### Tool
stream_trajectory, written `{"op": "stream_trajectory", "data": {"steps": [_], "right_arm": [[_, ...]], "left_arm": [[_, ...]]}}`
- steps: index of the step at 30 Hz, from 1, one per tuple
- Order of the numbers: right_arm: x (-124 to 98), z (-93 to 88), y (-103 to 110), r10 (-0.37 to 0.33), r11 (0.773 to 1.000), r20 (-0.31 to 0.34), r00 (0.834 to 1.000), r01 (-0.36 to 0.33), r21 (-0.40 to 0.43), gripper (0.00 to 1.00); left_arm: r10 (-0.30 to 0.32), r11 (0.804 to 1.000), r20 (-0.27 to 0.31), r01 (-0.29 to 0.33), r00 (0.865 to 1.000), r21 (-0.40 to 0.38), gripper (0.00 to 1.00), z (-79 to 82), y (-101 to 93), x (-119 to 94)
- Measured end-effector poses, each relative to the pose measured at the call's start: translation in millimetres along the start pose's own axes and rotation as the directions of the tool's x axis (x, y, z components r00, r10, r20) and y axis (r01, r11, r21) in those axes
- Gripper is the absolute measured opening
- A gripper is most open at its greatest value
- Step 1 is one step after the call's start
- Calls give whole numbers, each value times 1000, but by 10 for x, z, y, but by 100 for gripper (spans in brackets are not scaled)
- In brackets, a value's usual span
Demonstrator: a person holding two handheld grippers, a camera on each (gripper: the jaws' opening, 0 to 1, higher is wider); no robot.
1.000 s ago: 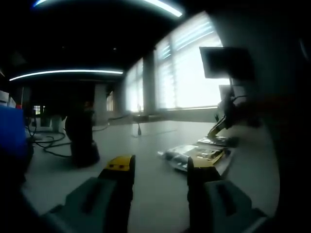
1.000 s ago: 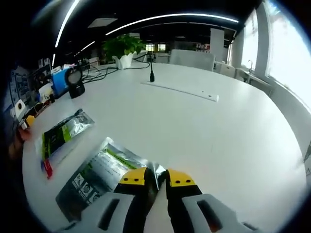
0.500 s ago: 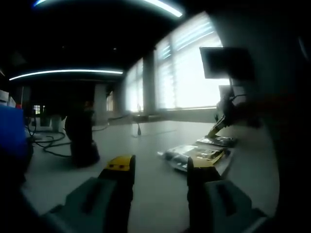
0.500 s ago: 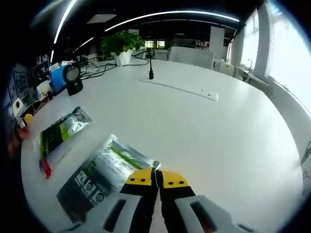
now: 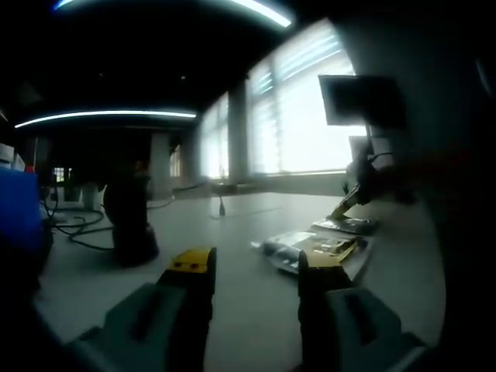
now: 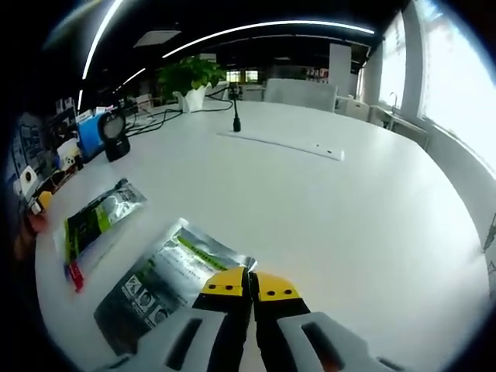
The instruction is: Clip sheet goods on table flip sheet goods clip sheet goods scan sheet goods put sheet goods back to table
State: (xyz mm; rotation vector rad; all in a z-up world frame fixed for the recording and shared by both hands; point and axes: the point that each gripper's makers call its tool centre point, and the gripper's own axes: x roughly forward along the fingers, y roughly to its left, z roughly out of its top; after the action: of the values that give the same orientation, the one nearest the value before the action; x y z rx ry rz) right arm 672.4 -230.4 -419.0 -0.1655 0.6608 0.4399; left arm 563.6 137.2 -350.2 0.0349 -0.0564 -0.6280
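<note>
The right tongs [image 6: 249, 284] pinch the crinkled corner of a flat, glossy foil pouch [image 6: 167, 279] lying on the smooth white worktop [image 6: 325, 201], while the left tongs [image 5: 252, 267] hang released.

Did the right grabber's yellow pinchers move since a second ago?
Yes. The right gripper went from open around the silver packet's corner to shut on that edge; the packet stayed lying on the white table.

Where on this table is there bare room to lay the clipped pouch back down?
The widest bare stretch of the white table lies right of the clipped silver pouch, out past the flat white strip. It is crowded on the left: a green pouch, then a scanner and cables.
</note>
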Motion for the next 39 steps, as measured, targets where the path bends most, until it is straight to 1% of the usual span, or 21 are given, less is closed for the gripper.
{"op": "stream_trajectory", "data": {"steps": [1,2,3,5,7,8,9,11,13,14,15,20,22,25,29,32,35,37,39], "right_arm": [[7,6,-9,-5,1000,2,1000,5,0,0],[7,18,-26,-9,1000,6,1000,9,22,0],[2,34,-22,1,1000,12,1000,-1,30,0],[-15,96,-8,13,999,50,999,-15,45,0],[-42,131,-9,16,999,64,998,-18,36,0],[-60,173,-8,21,999,81,996,-23,34,0],[-79,221,1,33,999,102,994,-35,21,0],[-128,283,16,51,997,120,991,-58,48,0],[-190,375,6,70,994,159,985,-82,72,0],[-213,394,-4,73,993,164,984,-86,78,0],[-229,426,70,75,993,175,982,-90,78,0],[-368,539,114,80,990,211,974,-103,97,0],[-439,587,170,87,988,229,970,-114,105,0],[-577,720,297,111,980,283,953,-152,129,0],[-728,880,447,121,974,323,939,-174,142,0],[-803,983,565,127,975,335,934,-179,130,0],[-850,1082,633,132,978,349,928,-180,109,0],[-873,1124,662,136,977,360,923,-185,107,0],[-901,1184,683,131,974,369,920,-188,123,0]], "left_arm": [[0,1000,0,0,1000,0,35,0,-1,0],[-1,1000,0,1,1000,0,35,0,-1,0],[-1,1000,0,1,1000,-2,35,-1,0,0],[0,1000,0,0,1000,-2,35,-2,2,0],[0,1000,0,0,1000,-3,34,-1,1,0],[0,1000,0,0,1000,-3,34,-1,1,-1],[1,1000,0,-1,1000,-3,34,0,2,-1],[3,1000,1,-3,1000,-5,34,1,7,-2],[5,1000,2,-5,1000,-7,34,4,13,-4],[5,1000,2,-5,1000,-7,34,4,13,-4],[6,1000,1,-6,1000,-5,34,2,13,-5],[7,1000,5,-7,1000,-6,34,9,17,-10],[6,1000,7,-6,1000,-7,34,13,16,-11],[4,1000,7,-4,1000,-6,34,14,12,-11],[3,1000,8,-3,1000,-4,34,15,9,-11],[3,1000,8,-3,1000,-2,34,19,5,-13],[5,1000,11,-5,1000,-3,34,25,7,-16],[7,1000,12,-6,1000,-4,34,29,11,-19],[6,1000,13,-6,1000,-5,34,31,10,-20]]}}
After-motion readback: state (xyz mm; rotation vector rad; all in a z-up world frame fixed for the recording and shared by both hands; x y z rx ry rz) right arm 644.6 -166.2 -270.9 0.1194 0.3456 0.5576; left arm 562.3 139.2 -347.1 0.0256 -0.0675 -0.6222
